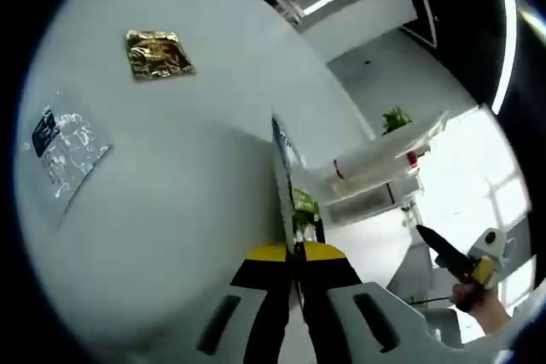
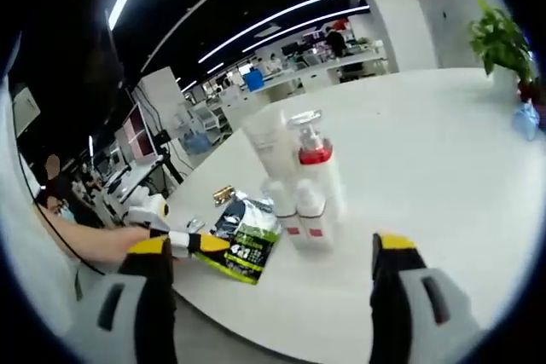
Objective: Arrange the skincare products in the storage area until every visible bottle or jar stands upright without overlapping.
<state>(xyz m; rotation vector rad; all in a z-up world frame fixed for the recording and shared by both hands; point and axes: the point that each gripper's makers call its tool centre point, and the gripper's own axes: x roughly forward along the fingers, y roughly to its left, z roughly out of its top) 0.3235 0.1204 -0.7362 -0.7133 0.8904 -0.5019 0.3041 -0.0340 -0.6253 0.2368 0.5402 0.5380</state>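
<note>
My left gripper point(image 1: 294, 253) is shut on a thin green and dark sachet point(image 1: 303, 209), seen edge-on rising from between its yellow tips. In the right gripper view that sachet point(image 2: 247, 240) lies flat near the table's edge, with the left gripper point(image 2: 198, 243) clamped on its left end. A cluster of white bottles point(image 2: 300, 185) stands upright behind it: a tall tube, a pump bottle with a red collar and small bottles with red labels. The same cluster point(image 1: 375, 166) appears beyond the sachet. My right gripper point(image 2: 273, 249) is open in front of the bottles, nothing between its jaws.
On the white table point(image 1: 196, 210) lie a gold packet point(image 1: 158, 54) and a clear silver packet point(image 1: 64, 149). The gold packet point(image 2: 224, 195) lies left of the bottles. A potted plant point(image 2: 499, 40) stands at the far right. A hand point(image 2: 111, 243) holds the left gripper.
</note>
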